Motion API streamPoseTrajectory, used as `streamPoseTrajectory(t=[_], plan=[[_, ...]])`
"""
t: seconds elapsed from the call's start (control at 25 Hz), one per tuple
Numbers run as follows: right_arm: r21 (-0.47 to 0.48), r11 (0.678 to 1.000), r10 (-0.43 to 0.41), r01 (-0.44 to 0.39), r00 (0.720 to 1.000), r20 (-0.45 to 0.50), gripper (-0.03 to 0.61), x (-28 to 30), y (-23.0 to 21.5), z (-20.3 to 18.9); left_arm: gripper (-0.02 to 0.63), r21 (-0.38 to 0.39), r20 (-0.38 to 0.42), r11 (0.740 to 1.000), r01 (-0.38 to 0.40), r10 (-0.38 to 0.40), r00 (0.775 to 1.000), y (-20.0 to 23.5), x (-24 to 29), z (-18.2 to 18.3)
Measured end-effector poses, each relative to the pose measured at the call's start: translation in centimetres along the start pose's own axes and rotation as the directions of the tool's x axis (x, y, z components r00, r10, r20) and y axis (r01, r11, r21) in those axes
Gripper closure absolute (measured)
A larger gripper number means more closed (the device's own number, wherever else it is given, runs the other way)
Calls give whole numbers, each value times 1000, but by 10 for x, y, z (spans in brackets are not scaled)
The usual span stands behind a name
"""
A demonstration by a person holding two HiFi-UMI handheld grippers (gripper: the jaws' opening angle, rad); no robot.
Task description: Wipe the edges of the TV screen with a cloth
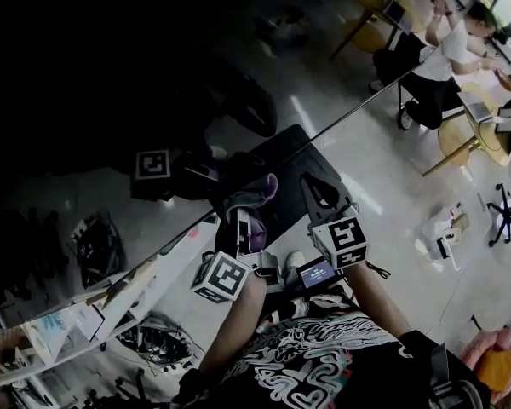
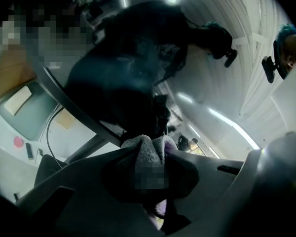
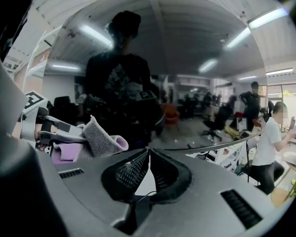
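Observation:
The dark, glossy TV screen (image 1: pixel 111 75) fills the upper left of the head view, and its thin edge (image 1: pixel 358 109) runs diagonally from lower left to upper right. My left gripper (image 1: pixel 243 216) is shut on a folded grey and purple cloth (image 1: pixel 260 190), which it holds against the screen just inside that edge. In the left gripper view the cloth (image 2: pixel 148 147) bulges between the jaws at the glass. My right gripper (image 1: pixel 313 181) is shut and empty, just right of the cloth (image 3: pixel 101 139), with its tips (image 3: pixel 148 152) by the TV edge (image 3: pixel 212 143).
The screen mirrors my grippers, a marker cube (image 1: pixel 152 164) and ceiling lights. People sit at desks with laptops (image 1: pixel 443 49) at the upper right, beside a yellow chair (image 1: pixel 460 139). Bags (image 1: pixel 443 228) lie on the floor, and a cluttered shelf (image 1: pixel 68 322) runs below the TV.

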State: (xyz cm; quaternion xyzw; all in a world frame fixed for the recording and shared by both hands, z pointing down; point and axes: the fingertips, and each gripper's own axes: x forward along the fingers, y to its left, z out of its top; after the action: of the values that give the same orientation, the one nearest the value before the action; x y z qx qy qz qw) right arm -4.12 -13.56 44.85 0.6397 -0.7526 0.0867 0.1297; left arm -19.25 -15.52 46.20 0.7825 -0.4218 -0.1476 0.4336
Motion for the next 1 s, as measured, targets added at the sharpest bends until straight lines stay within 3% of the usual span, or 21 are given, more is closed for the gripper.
streamPoseTrajectory(t=[0.4,0.8,1.0], plan=[[13,996,-90,89,996,28,545,-2,7,5,552,-13,-47,999,44,-44,998,1,6,3],[25,992,-121,121,992,23,545,-6,11,3,552,-85,-71,993,78,-85,994,2,7,-3],[20,993,-120,120,992,35,545,-2,5,2,552,-54,-79,995,81,-85,993,3,8,-3]])
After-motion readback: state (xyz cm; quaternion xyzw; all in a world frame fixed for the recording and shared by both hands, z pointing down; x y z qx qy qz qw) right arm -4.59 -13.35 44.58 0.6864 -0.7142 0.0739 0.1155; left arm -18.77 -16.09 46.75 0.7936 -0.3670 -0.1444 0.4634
